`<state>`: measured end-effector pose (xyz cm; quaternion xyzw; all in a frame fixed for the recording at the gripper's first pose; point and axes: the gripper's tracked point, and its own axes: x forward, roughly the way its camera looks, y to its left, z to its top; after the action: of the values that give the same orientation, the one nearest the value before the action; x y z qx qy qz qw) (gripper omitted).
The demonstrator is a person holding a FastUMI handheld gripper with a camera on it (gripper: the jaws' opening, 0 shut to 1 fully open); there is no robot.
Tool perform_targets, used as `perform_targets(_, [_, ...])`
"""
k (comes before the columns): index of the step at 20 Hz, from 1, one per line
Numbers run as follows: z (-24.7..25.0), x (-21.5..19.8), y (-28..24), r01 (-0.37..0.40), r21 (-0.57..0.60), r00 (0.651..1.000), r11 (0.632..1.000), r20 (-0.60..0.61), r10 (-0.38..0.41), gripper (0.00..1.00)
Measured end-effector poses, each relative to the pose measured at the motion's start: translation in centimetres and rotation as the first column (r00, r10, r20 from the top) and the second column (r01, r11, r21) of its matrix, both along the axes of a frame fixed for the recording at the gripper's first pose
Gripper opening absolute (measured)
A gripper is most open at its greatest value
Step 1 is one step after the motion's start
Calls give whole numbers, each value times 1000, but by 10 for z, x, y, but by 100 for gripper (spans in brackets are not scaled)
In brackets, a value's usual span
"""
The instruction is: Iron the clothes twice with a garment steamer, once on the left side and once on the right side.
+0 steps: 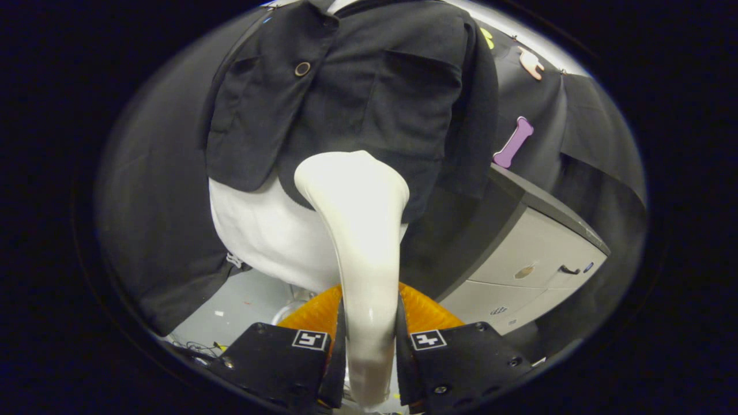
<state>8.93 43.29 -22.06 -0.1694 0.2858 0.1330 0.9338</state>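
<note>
Hand-held gripper [369, 351] clamps steamer [360, 230]; head against jacket [369, 86].

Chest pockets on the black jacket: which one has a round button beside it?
The pocket on the flap overlapping the white garment; its button sits beside it.

We see the garment steamer [360, 230], a cream-white handle that widens into a flat head, standing upright between the gripper [369, 351] fingers, which press on its neck from both sides. Its head lies against the lower front of the black jacket [369, 86], which hangs over a white mannequin torso [271, 236].
</note>
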Motion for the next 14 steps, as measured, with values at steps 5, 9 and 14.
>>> perform_targets(5, [0, -6, -2, -18, -15, 1000, 1000, -3, 18, 39])
perform_targets(9, [54, -9, 6, -26, 54, 997, 998, 71, 23, 39])
perform_targets(14, [181, -4, 40, -108, 238, 952, 965, 305, 31, 39])
